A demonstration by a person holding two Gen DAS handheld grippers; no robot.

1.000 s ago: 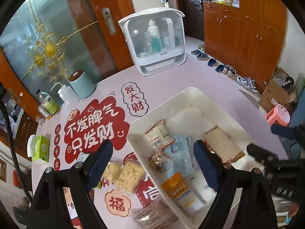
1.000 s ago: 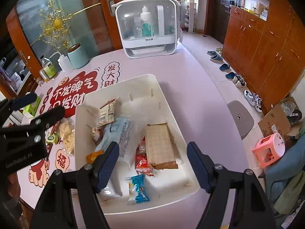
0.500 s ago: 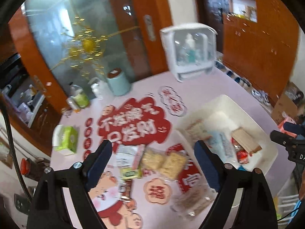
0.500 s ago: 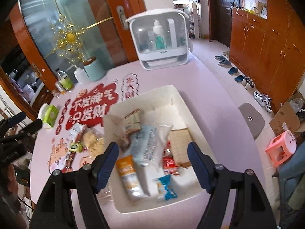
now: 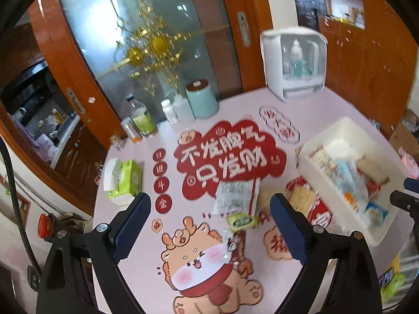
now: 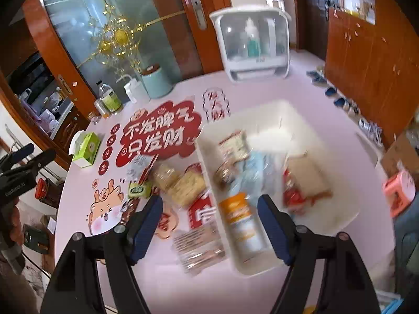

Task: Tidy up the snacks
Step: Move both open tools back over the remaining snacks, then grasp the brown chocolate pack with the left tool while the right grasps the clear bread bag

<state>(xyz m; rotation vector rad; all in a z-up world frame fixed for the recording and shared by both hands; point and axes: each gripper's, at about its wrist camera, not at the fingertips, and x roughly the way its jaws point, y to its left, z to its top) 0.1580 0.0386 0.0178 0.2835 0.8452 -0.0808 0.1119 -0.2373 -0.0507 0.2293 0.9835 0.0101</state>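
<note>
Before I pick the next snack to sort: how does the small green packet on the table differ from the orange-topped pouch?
The small green packet lies on the bare table, outside the white bin; the orange-topped pouch already lies inside it. The green packet is much the smaller, squat and blocky; the pouch is long and flat. The packet is yellow-green throughout; the pouch is orange above and white below. Both lie flat, and no gripper touches either.

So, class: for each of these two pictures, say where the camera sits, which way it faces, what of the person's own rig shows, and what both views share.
Left wrist view: sits on the left hand-held gripper, looking down at loose snacks on the pink table; its open fingers show.
Right wrist view: sits on the right hand-held gripper, looking down at the white bin; its open fingers show.
Shared: table, bin, green tissue box.
</note>
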